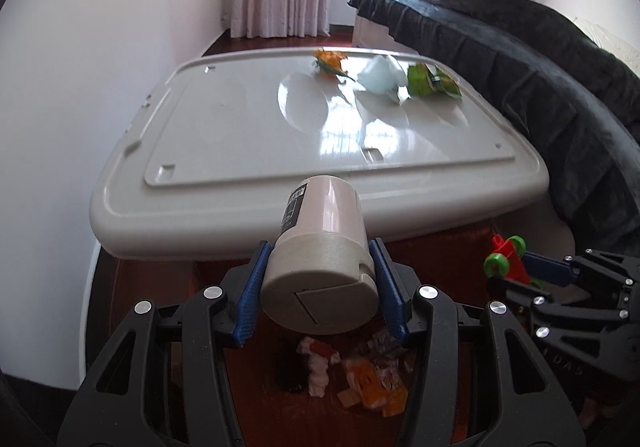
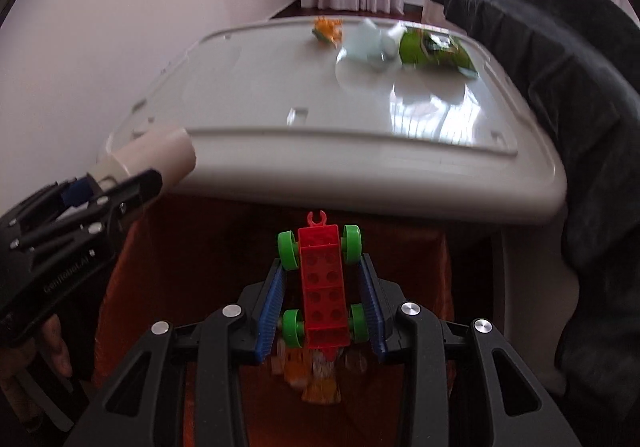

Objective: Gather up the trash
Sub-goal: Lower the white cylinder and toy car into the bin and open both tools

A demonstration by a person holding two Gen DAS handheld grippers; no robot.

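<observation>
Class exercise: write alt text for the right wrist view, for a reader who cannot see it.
The right gripper holds a red toy car with green wheels above wrappers in an orange bin. Ahead, a grey lid carries three more scraps; at left, the left gripper grips a bottle.

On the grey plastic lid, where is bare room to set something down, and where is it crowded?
The grey plastic storage-box lid is bare across its left half and near edge, from the wall side to the glare patch. The far right corner is crowded: orange wrapper, crumpled white tissue and green snack packet lie close together beside the dark blanket.
</observation>
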